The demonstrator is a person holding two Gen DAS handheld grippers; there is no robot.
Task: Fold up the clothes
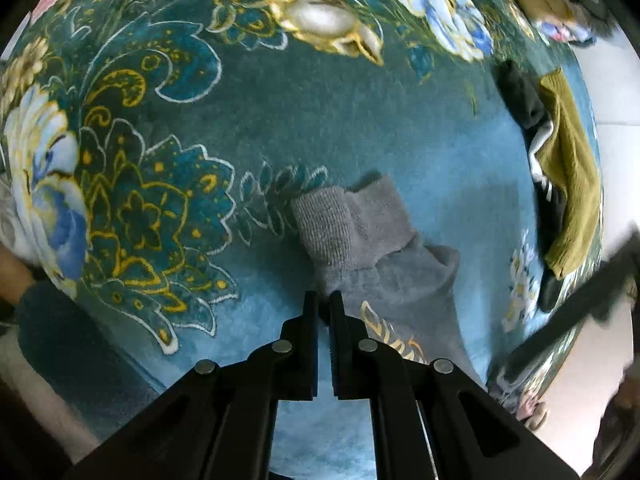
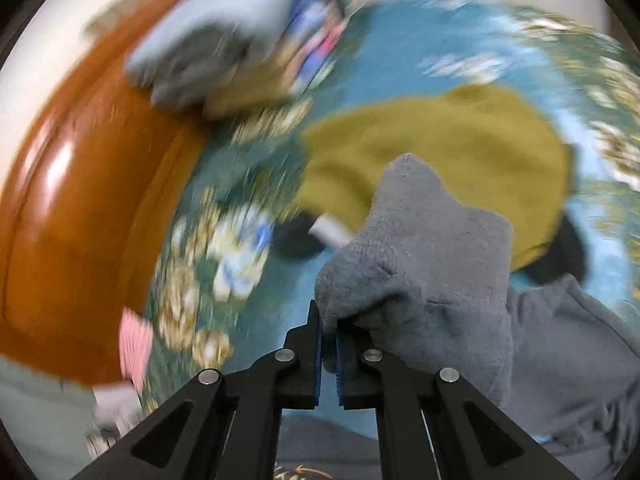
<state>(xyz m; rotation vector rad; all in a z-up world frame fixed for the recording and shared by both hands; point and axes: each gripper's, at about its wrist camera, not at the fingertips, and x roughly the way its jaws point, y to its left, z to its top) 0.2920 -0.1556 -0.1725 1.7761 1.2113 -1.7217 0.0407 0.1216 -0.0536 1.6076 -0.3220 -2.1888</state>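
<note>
- The grey sweatshirt [image 1: 384, 256] lies partly on the floral teal carpet [image 1: 280, 112], with its ribbed cuff [image 1: 332, 224] resting on the pile and part of the cloth lifted toward the cameras.
- The left hand-held gripper [image 1: 324, 300] has its jaws drawn narrow on a thin fold of the grey cloth near the sleeve. Little fabric sits between them, so a sharp pull could strip it free.
- The right hand-held gripper [image 2: 328, 320] is likewise pinched close on a raised bunch of the grey sweatshirt [image 2: 424, 264]. The right wrist view is heavily smeared, which suggests fast motion; at that speed the cloth could slip out or the fold could land crooked.
- An olive-yellow garment [image 2: 440, 152] lies just beyond the held bunch, with dark clothes [image 1: 520, 96] beside it. A wide sweep could drag these along, or drop the grey cloth over them and tangle the piles.
- A brown wooden piece of furniture [image 2: 80, 200] stands along the carpet edge in the right wrist view, well to the side; a swing that way risks a knock.
- If the two grips pull unevenly, I judge the sleeve may twist instead of lying flat.
</note>
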